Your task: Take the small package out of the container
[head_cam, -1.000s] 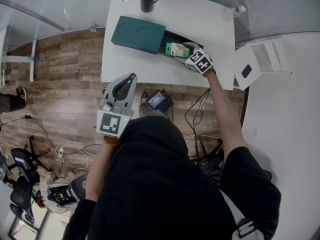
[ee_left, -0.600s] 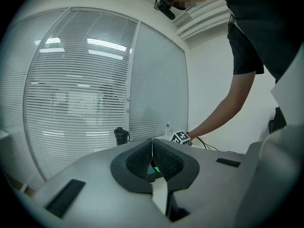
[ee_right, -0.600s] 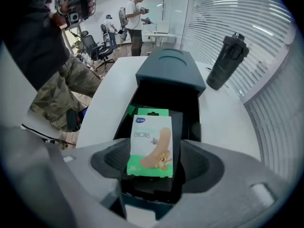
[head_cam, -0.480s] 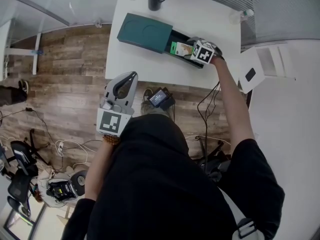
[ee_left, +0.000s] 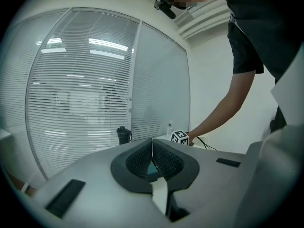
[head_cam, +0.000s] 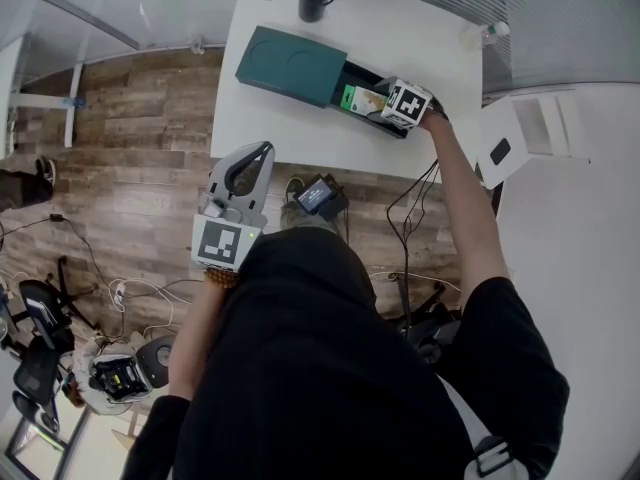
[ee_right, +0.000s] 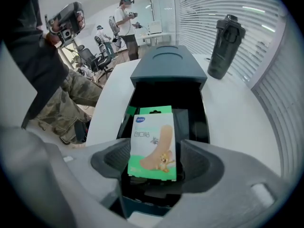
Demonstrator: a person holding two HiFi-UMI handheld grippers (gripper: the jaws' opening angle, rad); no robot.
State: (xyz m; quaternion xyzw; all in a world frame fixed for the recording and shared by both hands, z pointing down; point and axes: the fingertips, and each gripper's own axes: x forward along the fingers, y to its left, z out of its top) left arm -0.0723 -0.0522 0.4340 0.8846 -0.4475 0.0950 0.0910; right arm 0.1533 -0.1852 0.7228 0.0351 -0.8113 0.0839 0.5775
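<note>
Small package (ee_right: 153, 144), white and green with a plaster printed on its face, stands upright between the jaws of the right hand-held gripper (ee_right: 154, 156). The jaws are drawn in close on its two side edges and have hold of it. Its lower edge hangs over the near end of the open black drawer (ee_right: 192, 115). Just beyond it at 12 o'clock a second green packet (ee_right: 151, 110) lies flat in that drawer. Farther along the same line the drawer runs into the dark teal container (ee_right: 168, 68), which lies on the white bench (ee_right: 232, 113). A black tumbler (ee_right: 225, 44) stands on the bench at 1 o'clock from the package, beside the container and apart from it.

The left hand-held gripper (ee_left: 152, 141) has its jaws pressed together tip to tip, with nothing between them. In the head view it is held off the bench, at 7 o'clock from the container and well apart from it, above the wood floor (head_cam: 130, 168). Beyond its closed tips, in the left gripper view, the right gripper's marker cube (ee_left: 180, 137) shows at 1 o'clock and the tumbler at 11 o'clock, in front of window blinds (ee_left: 80, 94).
</note>
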